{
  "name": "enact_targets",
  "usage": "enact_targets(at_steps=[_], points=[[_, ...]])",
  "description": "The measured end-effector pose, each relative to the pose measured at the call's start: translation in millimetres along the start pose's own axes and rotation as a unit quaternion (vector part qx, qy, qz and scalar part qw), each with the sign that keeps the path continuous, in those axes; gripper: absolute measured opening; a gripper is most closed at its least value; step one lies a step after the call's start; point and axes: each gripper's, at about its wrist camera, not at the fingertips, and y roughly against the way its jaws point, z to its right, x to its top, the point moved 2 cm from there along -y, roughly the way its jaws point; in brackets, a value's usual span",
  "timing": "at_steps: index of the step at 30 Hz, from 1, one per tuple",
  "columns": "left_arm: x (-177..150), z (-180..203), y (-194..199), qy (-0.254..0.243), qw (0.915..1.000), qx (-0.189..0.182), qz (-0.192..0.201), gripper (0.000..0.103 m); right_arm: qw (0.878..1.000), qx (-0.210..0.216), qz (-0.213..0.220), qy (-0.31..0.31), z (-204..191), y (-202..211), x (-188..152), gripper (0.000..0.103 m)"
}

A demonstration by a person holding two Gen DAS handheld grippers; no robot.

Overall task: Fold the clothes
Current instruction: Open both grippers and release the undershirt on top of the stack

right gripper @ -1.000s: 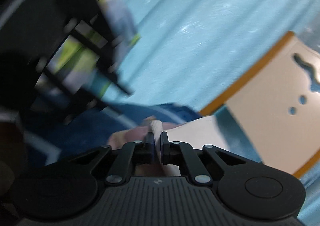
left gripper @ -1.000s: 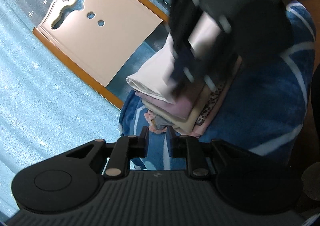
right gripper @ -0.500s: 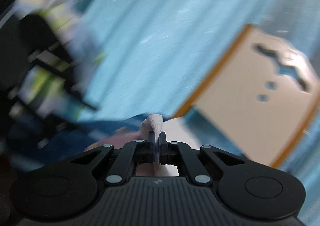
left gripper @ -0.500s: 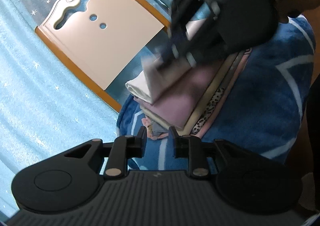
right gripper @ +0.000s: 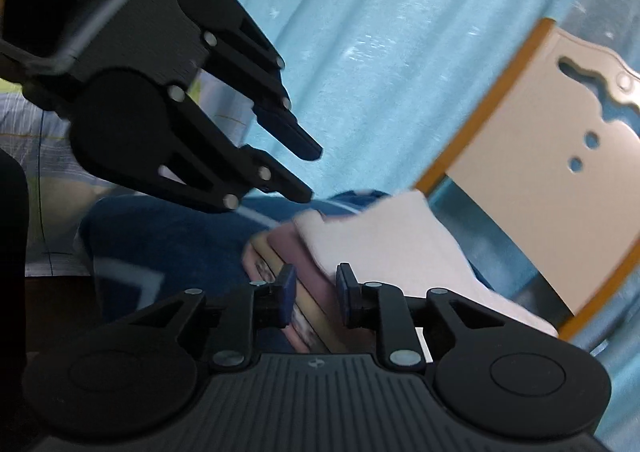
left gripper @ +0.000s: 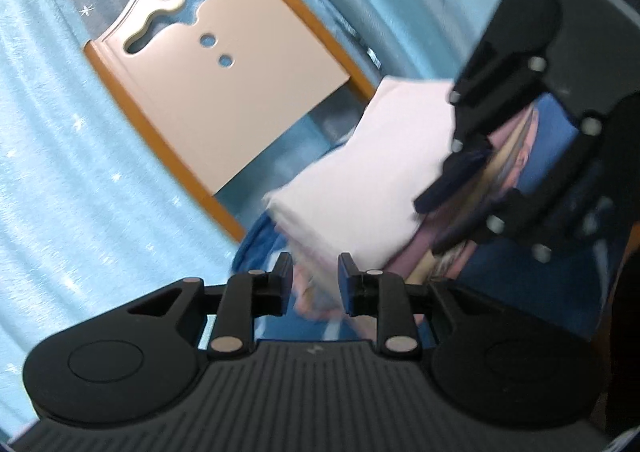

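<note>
My left gripper (left gripper: 314,278) is spread apart with nothing between its fingers, hanging just off the near corner of the stack of folded clothes (left gripper: 352,208). My right gripper (right gripper: 316,294) is parted too, empty, fingers straddling the stack's near edge without pinching it as far as I can see. The stack sits on the blue blanket (right gripper: 160,244); a white folded piece (right gripper: 392,240) lies on top, with pink and tan layers showing along the side edge under it. The top piece's corner overhangs the stack toward the chair back (left gripper: 216,80), which stands just behind the stack, cream panel with orange trim. A light blue curtain (right gripper: 380,52) hangs behind the chair back and fills the rest of the background. In the right wrist view my left gripper (right gripper: 308,172) floats above the stack, well clear of it, open air around its tips. In the left wrist view my right gripper (left gripper: 452,180) sits at the stack's far edge, tips touching or nearly touching the white piece; blur, cannot tell which. Blanket beside the stack on the side away from the chair back is bare.
</note>
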Motion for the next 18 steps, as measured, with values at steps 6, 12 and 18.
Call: enact_targets(at_steps=[6,12,18], points=[[-4.3,17.2,-26.8,-0.008,0.9997,-0.021,-0.013,0.022,0.997,-0.004,-0.002,-0.081,63.1,-10.1,7.8,0.028],[-11.1,12.9,-35.6,0.019,0.9995,-0.026,-0.008,0.022,0.990,0.065,-0.021,-0.126,105.6,-87.4,38.3,0.030],[-17.3,16.5,-35.2,0.024,0.9993,-0.027,-0.001,0.013,0.990,0.079,-0.069,-0.094,105.5,-146.7,44.5,0.029]])
